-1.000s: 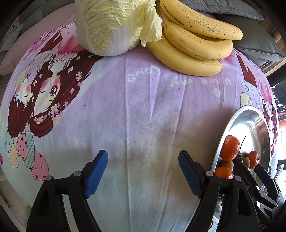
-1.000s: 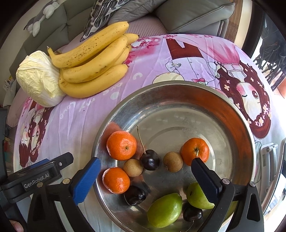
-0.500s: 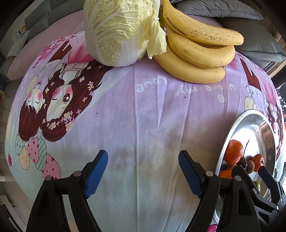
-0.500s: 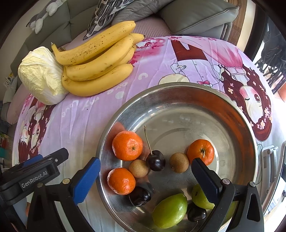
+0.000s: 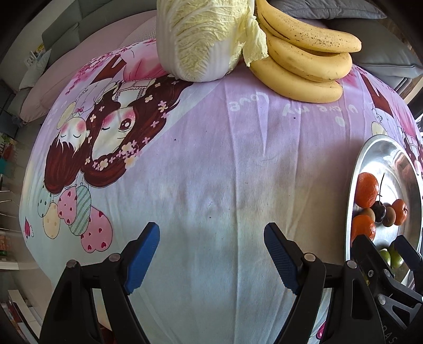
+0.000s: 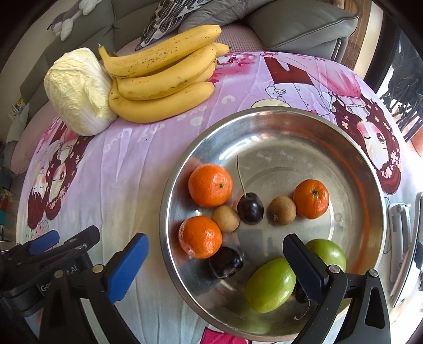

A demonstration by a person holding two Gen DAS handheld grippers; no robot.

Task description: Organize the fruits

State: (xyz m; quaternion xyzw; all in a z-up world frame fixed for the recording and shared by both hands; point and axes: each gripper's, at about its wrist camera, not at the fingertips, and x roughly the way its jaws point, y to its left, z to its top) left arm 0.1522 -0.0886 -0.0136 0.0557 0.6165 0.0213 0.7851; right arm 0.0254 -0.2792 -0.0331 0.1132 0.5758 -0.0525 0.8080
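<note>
**Both tongs wide and empty beside the steel bowl**

Nearest the cameras, the left gripper point(image 5: 211, 255) hangs over bare cloth with its blue pads spread wide and nothing between them. The right gripper point(image 6: 215, 267) stands just as wide apart over the near edge of the steel bowl point(image 6: 370, 164); its pads straddle that rim without pressing on any fruit.

Inside the bowl, closest to the right gripper, lie two green fruits point(image 6: 272, 284), side by side, with a dark plum point(image 6: 226, 262) just left of them. Past these sits a loose cluster: three tangerines point(image 6: 210, 184), two small brown fruits point(image 6: 281, 210), and a dark cherry point(image 6: 249, 207) with a long stem between the brown ones. All of them keep to the bowl's near half.

The bowl rests on a pink cartoon-printed tablecloth point(image 6: 137, 169). Left of the bowl the cloth lies open.

Farther off, beyond the bowl and to its left, a bunch of bananas point(image 6: 161, 79) lies on the cloth, touching a pale napa cabbage point(image 6: 79, 92) on its left side. Behind them stand grey sofa cushions point(image 6: 298, 23).
</note>
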